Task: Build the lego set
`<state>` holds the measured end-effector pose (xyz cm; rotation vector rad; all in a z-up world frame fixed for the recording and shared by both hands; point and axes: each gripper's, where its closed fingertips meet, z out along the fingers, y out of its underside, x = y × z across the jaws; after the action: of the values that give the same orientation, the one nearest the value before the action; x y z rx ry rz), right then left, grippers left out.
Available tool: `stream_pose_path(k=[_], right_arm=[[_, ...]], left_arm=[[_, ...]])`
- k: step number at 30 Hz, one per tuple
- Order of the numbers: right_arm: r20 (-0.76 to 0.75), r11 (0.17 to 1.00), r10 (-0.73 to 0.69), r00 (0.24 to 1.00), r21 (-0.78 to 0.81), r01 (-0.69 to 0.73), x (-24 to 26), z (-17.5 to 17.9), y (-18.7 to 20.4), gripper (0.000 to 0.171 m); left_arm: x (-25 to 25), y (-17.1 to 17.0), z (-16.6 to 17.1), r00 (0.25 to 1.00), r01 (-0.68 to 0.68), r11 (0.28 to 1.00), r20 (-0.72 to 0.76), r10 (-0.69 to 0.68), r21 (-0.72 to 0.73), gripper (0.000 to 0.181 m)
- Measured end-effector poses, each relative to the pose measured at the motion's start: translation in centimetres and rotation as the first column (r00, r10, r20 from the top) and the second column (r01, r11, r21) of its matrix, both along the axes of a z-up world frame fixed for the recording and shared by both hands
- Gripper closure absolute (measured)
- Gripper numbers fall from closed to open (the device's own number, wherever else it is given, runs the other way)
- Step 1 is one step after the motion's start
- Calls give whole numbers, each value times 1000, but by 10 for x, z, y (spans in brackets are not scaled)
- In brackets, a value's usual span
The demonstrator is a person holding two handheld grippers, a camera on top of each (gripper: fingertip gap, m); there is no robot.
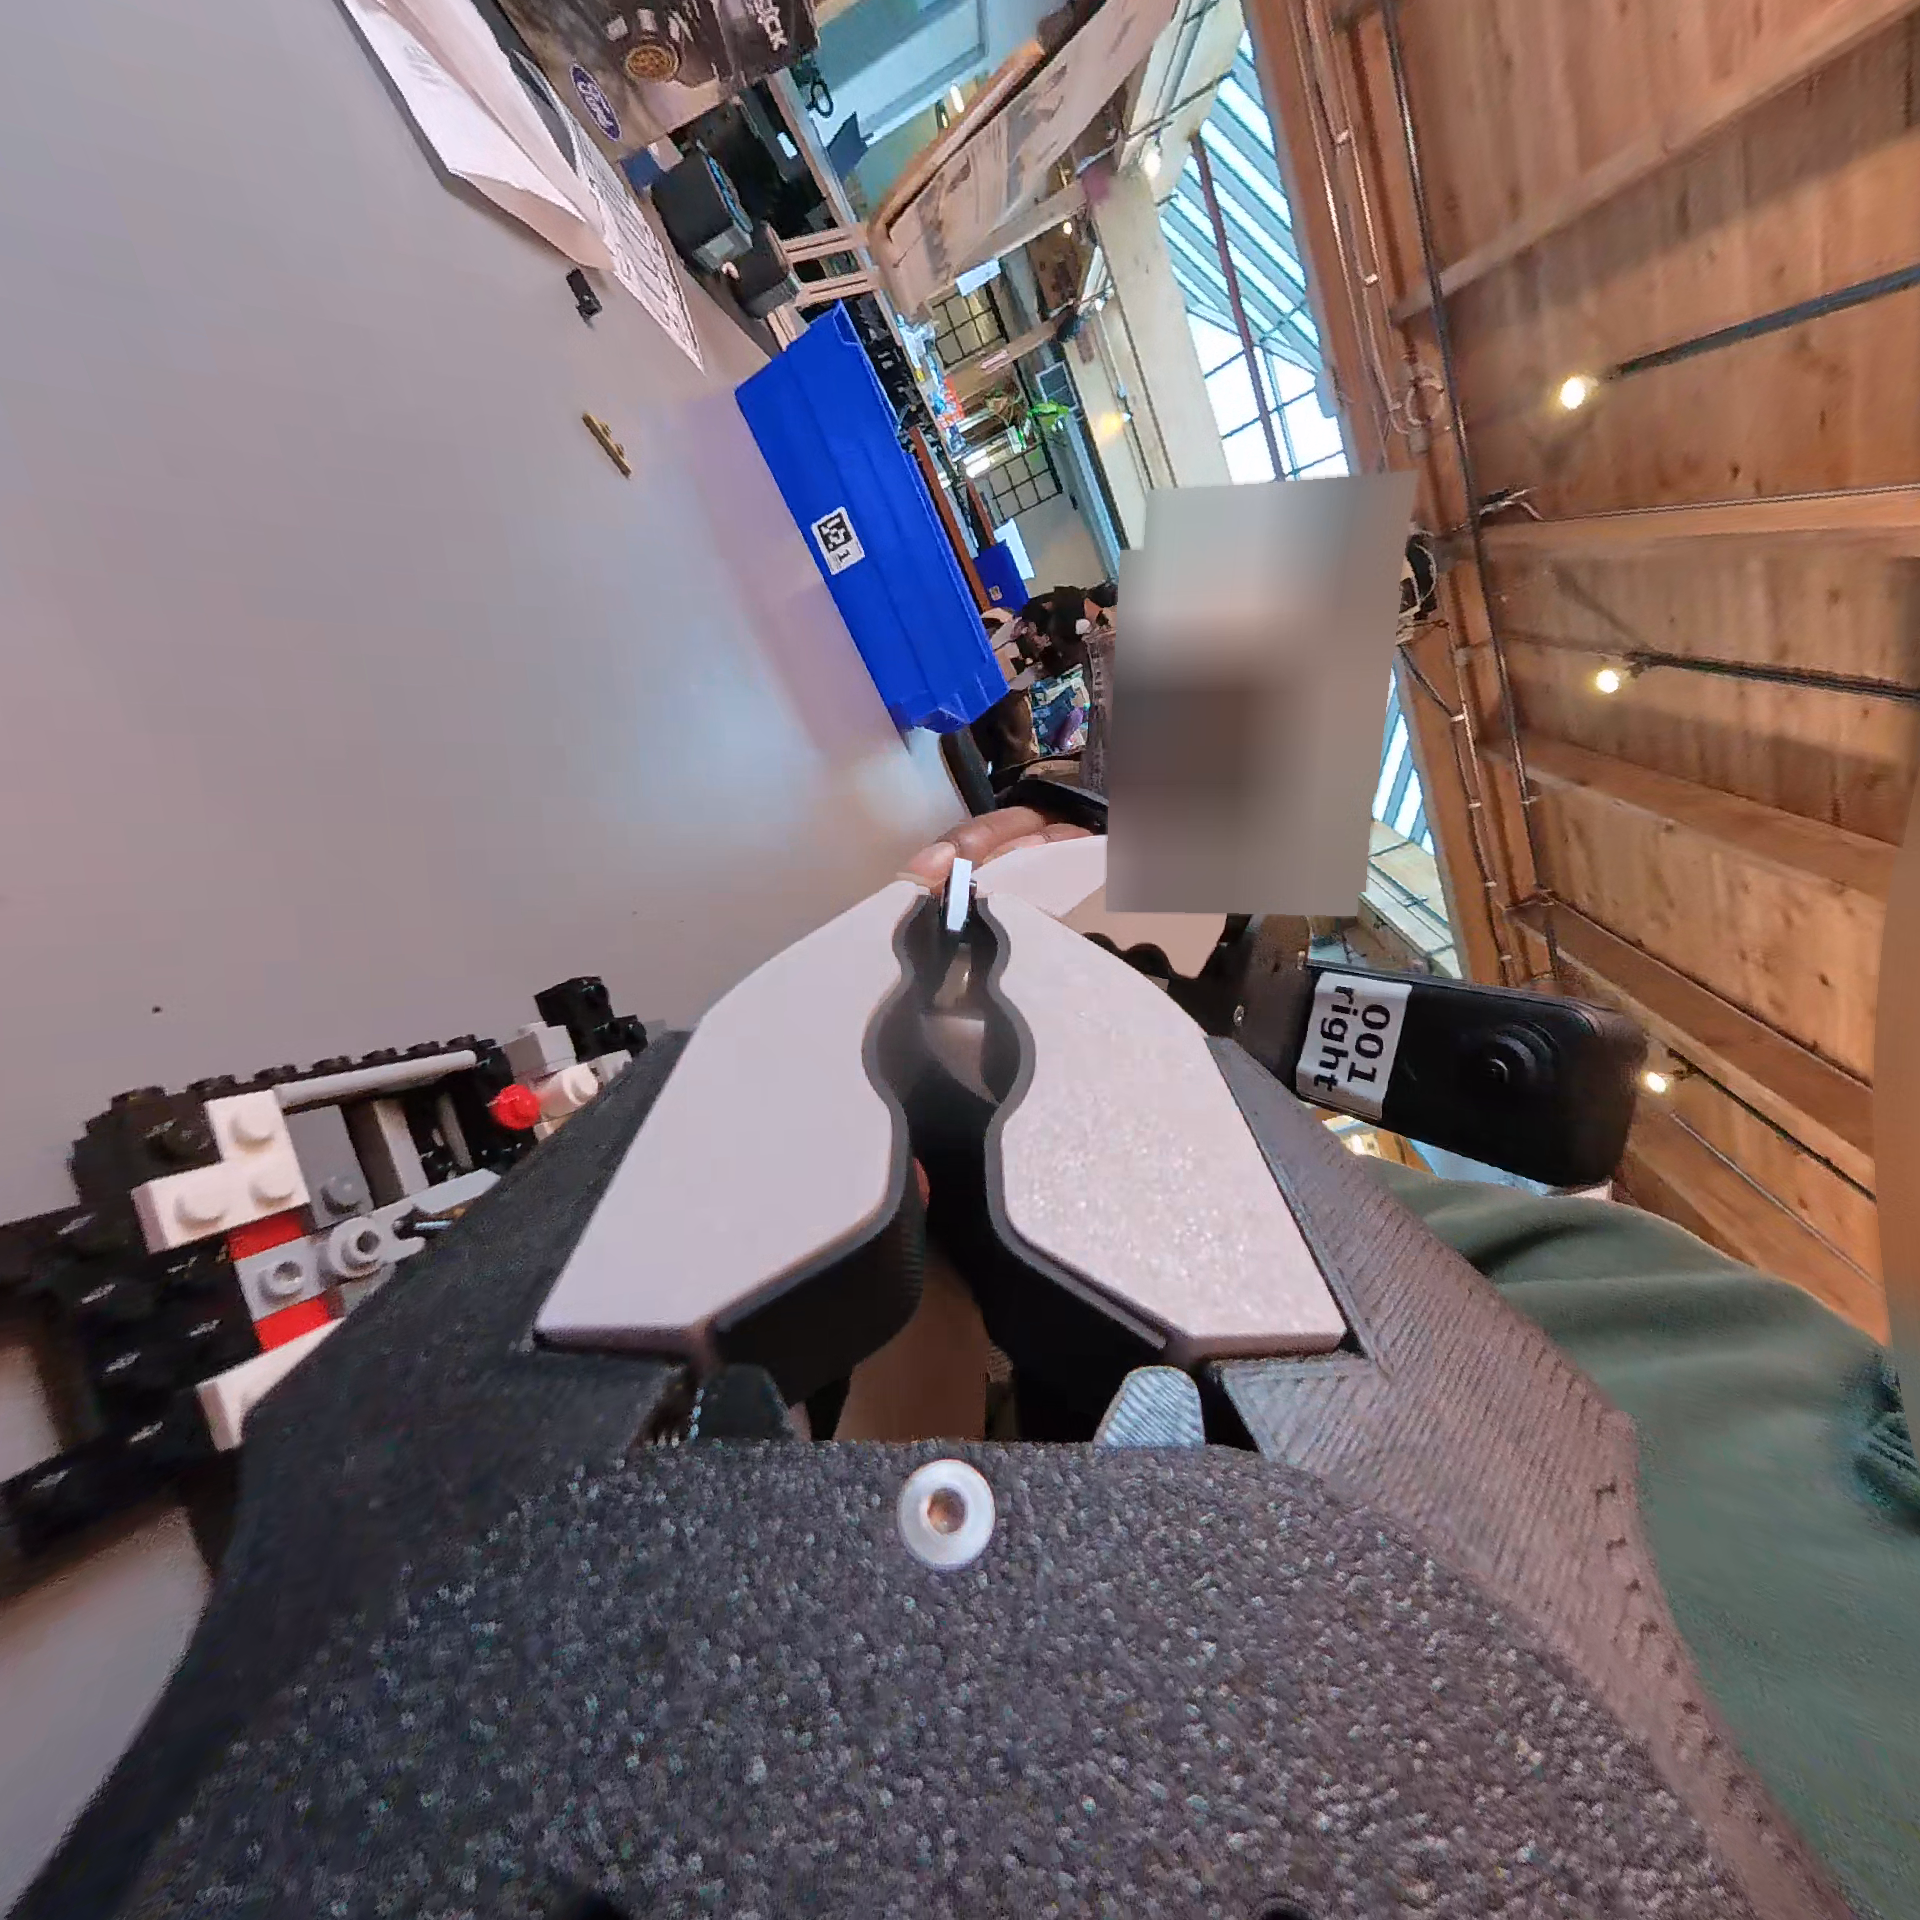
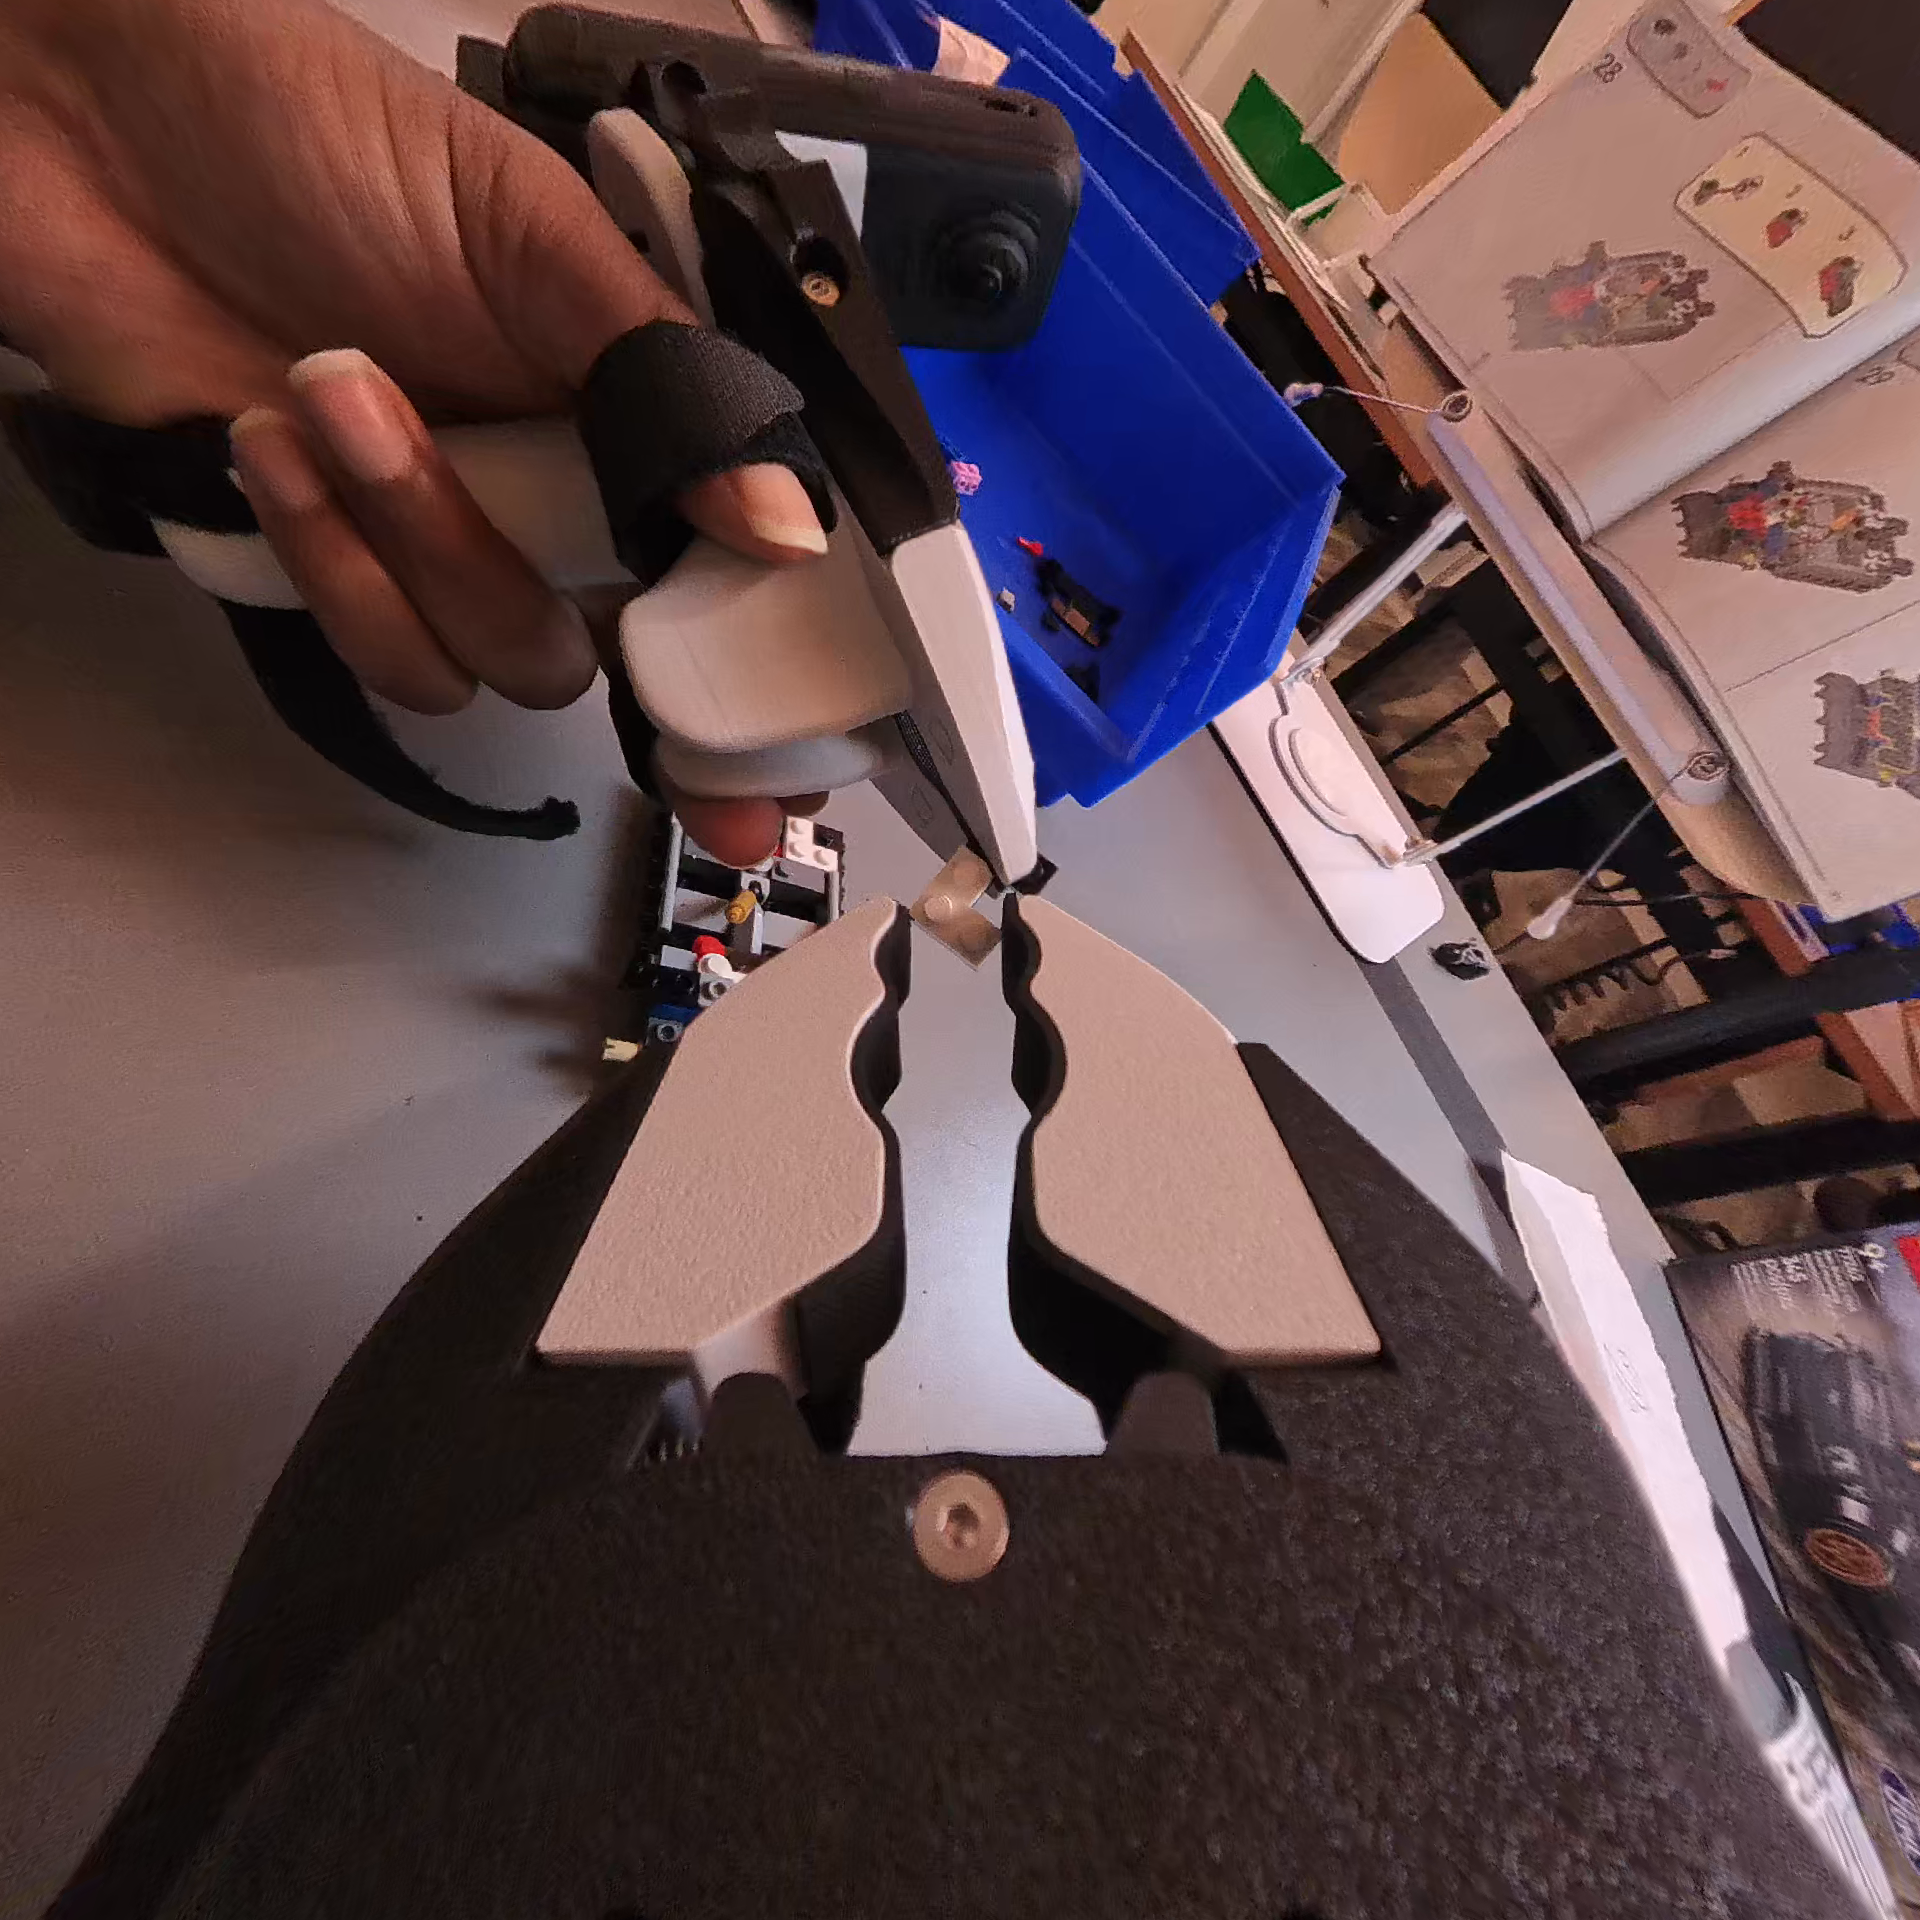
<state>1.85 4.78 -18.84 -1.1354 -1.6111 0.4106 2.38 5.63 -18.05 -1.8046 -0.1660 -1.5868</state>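
Right wrist view, left gripper pinching plate (pale)

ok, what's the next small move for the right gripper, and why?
Probably ease the right gripper shut. The small pale grey studded plate, pinched at one edge by the left gripper, already sits between the right gripper's open fingertips, so closing should grip it.
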Motion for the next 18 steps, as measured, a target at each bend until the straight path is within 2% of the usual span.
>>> stream_pose_path(k=[2,4,6,9,11,12,16,18], right_arm=[[1,1000,7,1000,-28,-7,0,1,-3,156],[-42,985,47,998,-166,-53,0,2,-6,157],[-100,924,92,991,-361,-123,1,4,-10,163],[-164,823,133,977,-532,-201,4,3,-13,164],[-206,749,143,968,-616,-242,6,3,-14,165],[-209,748,147,967,-616,-247,7,3,-14,165],[-190,852,185,964,-458,-254,8,5,-18,165],[-249,844,288,925,-390,-368,7,21,-45,167]], left_arm=[[0,-2,1,998,8,999,-63,-5,45,175],[1,-3,0,982,36,992,-190,-12,124,175],[3,-4,2,965,65,982,-262,-17,176,175],[5,-6,1,937,108,967,-348,-22,229,175],[7,-7,-1,938,126,966,-343,-42,225,175],[8,-7,-1,943,132,968,-328,-56,213,175],[10,-8,-2,967,154,976,-229,-116,153,175],[-5,7,-21,941,53,989,-340,-5,135,176]])
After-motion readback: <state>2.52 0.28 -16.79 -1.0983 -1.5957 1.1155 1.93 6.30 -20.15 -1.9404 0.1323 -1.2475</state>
